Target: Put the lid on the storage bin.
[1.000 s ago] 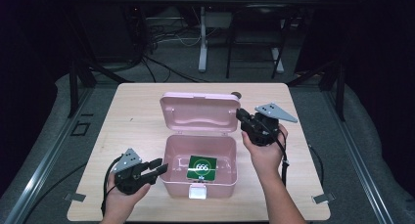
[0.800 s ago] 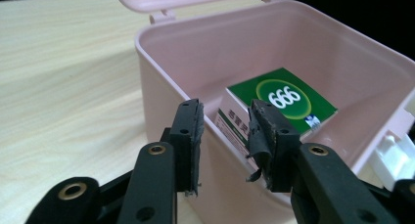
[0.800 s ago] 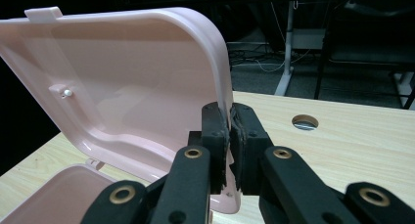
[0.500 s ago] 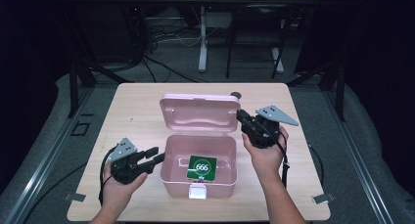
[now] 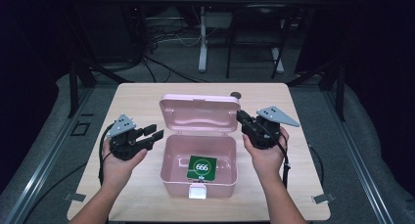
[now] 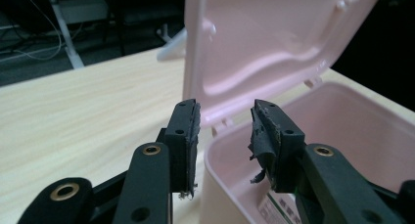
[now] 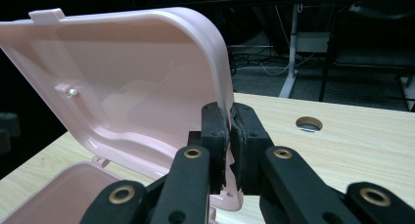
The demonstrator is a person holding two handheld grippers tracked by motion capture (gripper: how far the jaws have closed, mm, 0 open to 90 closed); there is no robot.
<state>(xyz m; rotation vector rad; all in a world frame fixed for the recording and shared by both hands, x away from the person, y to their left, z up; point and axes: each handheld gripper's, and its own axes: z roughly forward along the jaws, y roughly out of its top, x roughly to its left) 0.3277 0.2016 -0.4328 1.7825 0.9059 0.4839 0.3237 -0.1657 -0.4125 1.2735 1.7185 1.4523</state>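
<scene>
One pink box [image 5: 198, 160] sits at table centre, lid [image 5: 199, 112] swung up and back toward 12 o'clock. Inside on the floor lies a green card [image 5: 201, 166] marked 666, toward the 6 o'clock wall; white latch [image 5: 197, 191] on the front face.

Right gripper [image 5: 241, 117] at 3 o'clock of the box: jaws pressed together on the lid's right edge, pinching it and holding the lid upright. Right gripper view confirms the pads clamped on the pink rim [image 7: 226, 117].

Left gripper [image 5: 155, 132] at 9 o'clock, just beside the box's left wall, not touching. Its jaws have just been opening and now stand spread with nothing between them; left gripper view shows the empty gap, box rim behind it.

Progress, my read: opening is done, card is in the box. Left: close the lid and snap the latch, or pull the card, can't tell which.

Around: bare table [image 5: 142, 99], round cable hole [image 5: 236, 94] at 12 o'clock behind the lid, desk legs and cables on the floor beyond. Nothing blocks the lid's swing or the box mouth.
</scene>
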